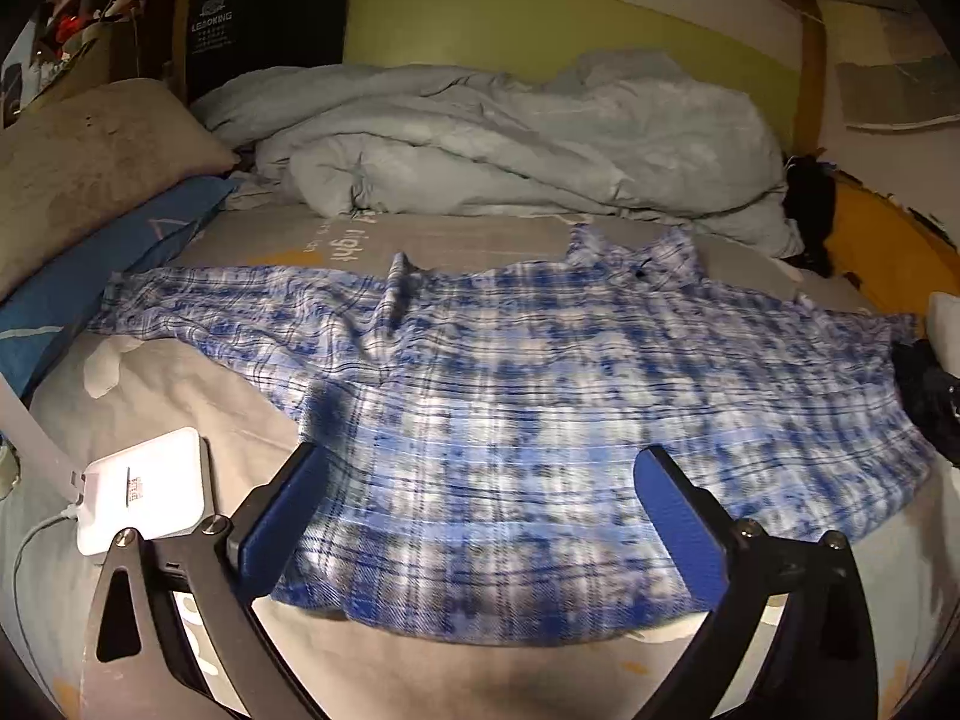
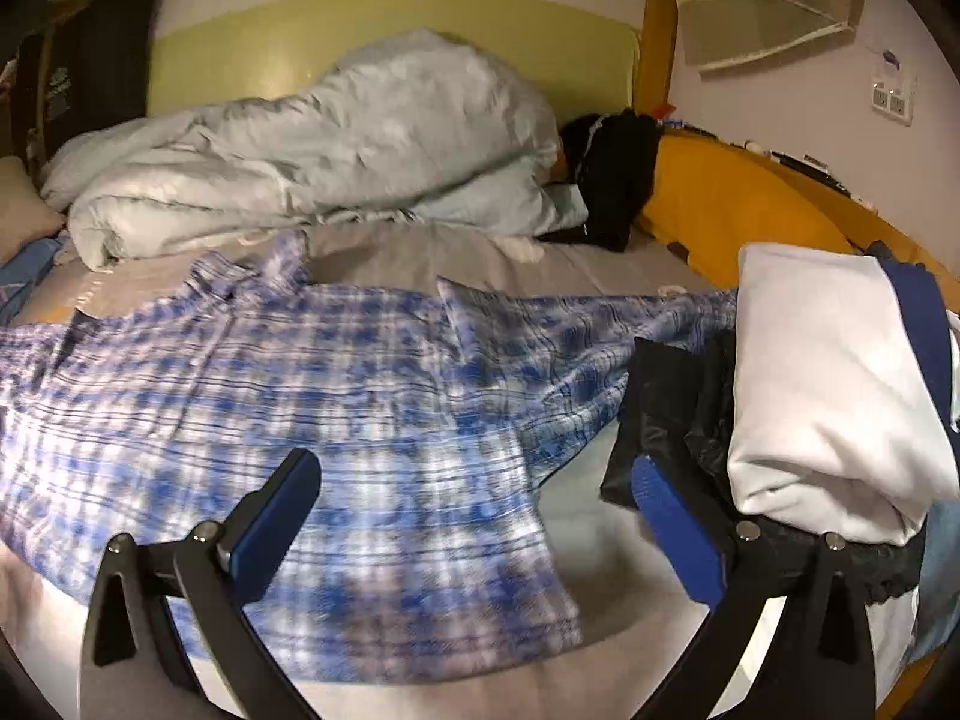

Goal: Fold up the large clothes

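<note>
A blue and white plaid shirt (image 1: 510, 408) lies spread flat on the bed, collar toward the far side, one sleeve stretched left. It also shows in the right wrist view (image 2: 300, 396), its other sleeve reaching right toward a clothes pile. My left gripper (image 1: 474, 462) is open and empty above the shirt's lower part. My right gripper (image 2: 474, 468) is open and empty above the shirt's right hem.
A crumpled pale duvet (image 1: 510, 138) lies behind the shirt. A white power bank (image 1: 147, 498) with cable lies at left. Pillows (image 1: 90, 168) sit far left. A white folded garment (image 2: 828, 384) on dark clothes (image 2: 672, 402) stands at right. A grey bedsheet (image 2: 600, 546) covers the bed.
</note>
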`<act>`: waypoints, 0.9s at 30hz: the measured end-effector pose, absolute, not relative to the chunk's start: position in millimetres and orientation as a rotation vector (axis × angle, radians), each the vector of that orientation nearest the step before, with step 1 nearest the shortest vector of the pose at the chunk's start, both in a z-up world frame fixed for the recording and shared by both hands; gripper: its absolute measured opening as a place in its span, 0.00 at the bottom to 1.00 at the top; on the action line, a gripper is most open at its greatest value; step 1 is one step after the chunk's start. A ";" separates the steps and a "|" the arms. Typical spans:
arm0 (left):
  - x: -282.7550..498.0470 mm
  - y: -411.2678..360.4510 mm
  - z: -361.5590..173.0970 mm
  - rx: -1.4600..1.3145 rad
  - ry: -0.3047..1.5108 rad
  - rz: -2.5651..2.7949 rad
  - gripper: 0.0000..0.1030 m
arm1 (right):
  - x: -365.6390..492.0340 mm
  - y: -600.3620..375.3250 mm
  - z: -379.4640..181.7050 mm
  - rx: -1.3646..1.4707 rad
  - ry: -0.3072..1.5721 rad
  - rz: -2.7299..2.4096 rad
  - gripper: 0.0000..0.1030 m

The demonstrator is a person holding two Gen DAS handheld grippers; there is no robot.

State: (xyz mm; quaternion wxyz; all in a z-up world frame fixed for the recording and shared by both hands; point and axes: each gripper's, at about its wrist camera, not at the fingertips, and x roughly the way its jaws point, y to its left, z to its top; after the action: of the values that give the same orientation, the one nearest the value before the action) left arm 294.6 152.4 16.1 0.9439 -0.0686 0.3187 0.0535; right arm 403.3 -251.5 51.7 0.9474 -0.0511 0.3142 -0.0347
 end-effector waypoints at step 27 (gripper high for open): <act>270.6 132.5 -56.4 -0.424 0.998 -0.070 0.99 | 341.7 -226.5 -27.9 0.318 1.042 0.135 1.00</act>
State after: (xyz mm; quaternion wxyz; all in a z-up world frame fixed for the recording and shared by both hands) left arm 270.6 132.5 -56.4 0.8561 -0.2018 0.4747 -0.0333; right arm 341.7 -226.5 -27.9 0.8531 0.1512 0.4951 0.0644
